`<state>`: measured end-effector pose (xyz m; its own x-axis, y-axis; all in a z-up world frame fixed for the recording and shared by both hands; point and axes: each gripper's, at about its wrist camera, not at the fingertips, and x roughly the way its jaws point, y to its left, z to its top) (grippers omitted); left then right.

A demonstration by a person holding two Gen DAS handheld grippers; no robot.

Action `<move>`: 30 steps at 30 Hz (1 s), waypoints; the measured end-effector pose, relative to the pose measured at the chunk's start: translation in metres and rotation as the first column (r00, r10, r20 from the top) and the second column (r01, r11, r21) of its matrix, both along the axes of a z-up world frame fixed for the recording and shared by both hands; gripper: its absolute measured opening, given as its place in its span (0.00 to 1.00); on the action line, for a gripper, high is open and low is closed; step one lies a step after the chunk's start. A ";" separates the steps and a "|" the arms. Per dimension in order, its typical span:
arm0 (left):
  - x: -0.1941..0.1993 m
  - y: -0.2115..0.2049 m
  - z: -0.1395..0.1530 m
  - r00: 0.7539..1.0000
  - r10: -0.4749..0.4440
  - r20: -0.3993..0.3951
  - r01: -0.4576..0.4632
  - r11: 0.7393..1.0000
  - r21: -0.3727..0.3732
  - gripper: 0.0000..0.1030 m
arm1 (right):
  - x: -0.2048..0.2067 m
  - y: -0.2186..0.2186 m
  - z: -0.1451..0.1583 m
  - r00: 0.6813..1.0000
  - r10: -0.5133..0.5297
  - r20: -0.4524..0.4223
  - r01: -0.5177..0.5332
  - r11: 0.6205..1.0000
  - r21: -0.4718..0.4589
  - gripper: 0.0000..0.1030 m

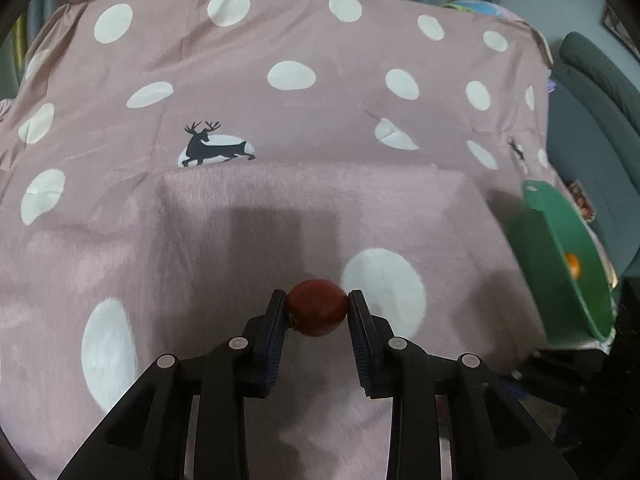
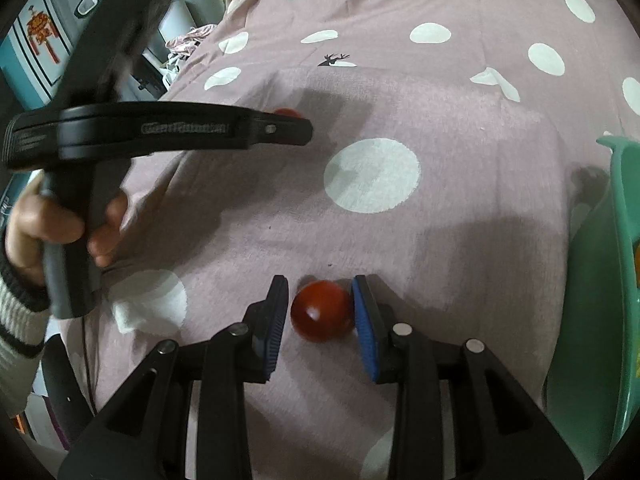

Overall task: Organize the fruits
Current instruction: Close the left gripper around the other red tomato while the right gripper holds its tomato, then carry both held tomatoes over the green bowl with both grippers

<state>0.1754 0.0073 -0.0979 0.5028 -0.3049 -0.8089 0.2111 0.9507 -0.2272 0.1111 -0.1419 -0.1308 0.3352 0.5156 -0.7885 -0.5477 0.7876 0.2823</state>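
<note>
In the left wrist view my left gripper is shut on a dark red round fruit, both pads pressed against its sides, just above the pink dotted cloth. The right wrist view has my right gripper shut on a second red round fruit low over the cloth. That view also catches the left gripper side-on at the left, held by a hand, with its red fruit peeking out behind the fingers.
A green bowl stands at the right edge of the cloth with an orange fruit inside; its rim is close to the right of my right gripper. A grey chair stands beyond the cloth's right edge.
</note>
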 end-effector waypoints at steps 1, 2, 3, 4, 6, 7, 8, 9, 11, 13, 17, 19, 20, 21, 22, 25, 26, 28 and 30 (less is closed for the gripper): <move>-0.004 0.001 0.001 1.000 0.000 0.002 0.000 1.000 -0.008 0.31 | 0.000 0.001 0.000 1.000 0.001 0.006 -0.001 1.000 -0.014 0.31; -0.008 0.002 0.003 1.000 -0.001 0.004 0.001 1.000 -0.020 0.31 | -0.002 0.002 0.001 1.000 0.004 0.012 -0.003 1.000 -0.026 0.31; -0.014 0.002 0.005 1.000 -0.001 0.006 0.001 0.999 -0.032 0.31 | -0.002 0.002 0.001 1.000 0.005 0.014 -0.004 1.000 -0.031 0.31; -0.018 0.003 0.006 1.000 -0.001 0.009 0.002 0.999 -0.038 0.31 | -0.003 0.002 0.001 1.000 0.006 0.013 -0.005 0.999 -0.033 0.31; -0.029 0.002 0.009 1.000 -0.004 0.017 0.005 0.999 -0.048 0.31 | -0.007 -0.001 0.001 1.000 -0.002 0.003 0.002 1.000 -0.025 0.31; -0.033 0.003 0.010 1.000 -0.003 0.021 0.004 0.999 -0.048 0.30 | -0.008 -0.004 0.001 1.000 -0.007 -0.001 0.007 1.000 -0.023 0.31; -0.037 0.003 0.012 1.000 -0.002 0.025 0.003 0.999 -0.049 0.31 | -0.009 -0.004 0.001 1.000 -0.008 0.001 0.008 1.000 -0.028 0.30; -0.041 0.003 0.013 1.000 -0.001 0.030 0.003 0.999 -0.052 0.31 | -0.009 -0.003 0.001 1.000 -0.008 0.008 0.008 0.999 -0.037 0.29; -0.048 0.003 0.016 0.999 -0.001 0.035 0.003 0.998 -0.063 0.31 | -0.011 -0.002 0.001 1.000 -0.007 0.024 0.008 0.999 -0.040 0.29; -0.055 0.003 0.019 0.999 -0.001 0.041 0.003 0.998 -0.064 0.31 | -0.009 -0.002 0.000 1.000 -0.022 0.019 0.023 1.000 -0.021 0.29; -0.069 0.002 0.026 0.999 0.003 0.052 0.001 0.998 -0.063 0.31 | -0.013 -0.010 0.001 0.998 -0.057 -0.017 0.057 0.998 0.029 0.29; -0.075 0.003 0.028 0.998 0.009 0.054 -0.006 0.998 -0.055 0.31 | -0.019 -0.013 0.005 0.998 -0.059 -0.019 0.060 0.997 0.043 0.29; -0.078 0.004 0.028 0.998 0.017 0.052 -0.014 0.998 -0.055 0.31 | -0.022 -0.013 0.007 0.998 -0.062 -0.019 0.063 0.997 0.049 0.29; -0.080 0.004 0.029 0.999 0.020 0.050 -0.018 0.998 -0.059 0.31 | -0.023 -0.012 0.008 0.998 -0.064 -0.018 0.065 0.996 0.054 0.29; -0.083 0.005 0.029 0.998 0.028 0.047 -0.025 0.998 -0.063 0.31 | -0.025 -0.014 0.010 0.998 -0.068 -0.019 0.069 0.996 0.061 0.29; -0.092 0.007 0.029 0.998 0.052 0.038 -0.049 0.996 -0.069 0.31 | -0.035 -0.017 0.015 0.997 -0.075 -0.016 0.076 0.994 0.079 0.29; -0.095 0.008 0.029 0.998 0.058 0.034 -0.055 0.996 -0.074 0.31 | -0.038 -0.017 0.017 0.997 -0.076 -0.014 0.077 0.994 0.082 0.29; -0.102 0.008 0.030 0.997 0.066 0.030 -0.064 0.995 -0.076 0.31 | -0.043 -0.021 0.021 0.996 -0.084 -0.010 0.085 0.992 0.095 0.29; -0.109 0.008 0.032 0.997 0.071 0.033 -0.068 0.995 -0.077 0.31 | -0.048 -0.025 0.025 0.996 -0.093 -0.011 0.093 0.989 0.116 0.29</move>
<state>0.0669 0.0153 -0.0658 0.5531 -0.3284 -0.7656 0.1547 0.9435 -0.2930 0.0632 -0.1668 -0.1061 0.3815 0.5705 -0.7274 -0.4715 0.7969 0.3777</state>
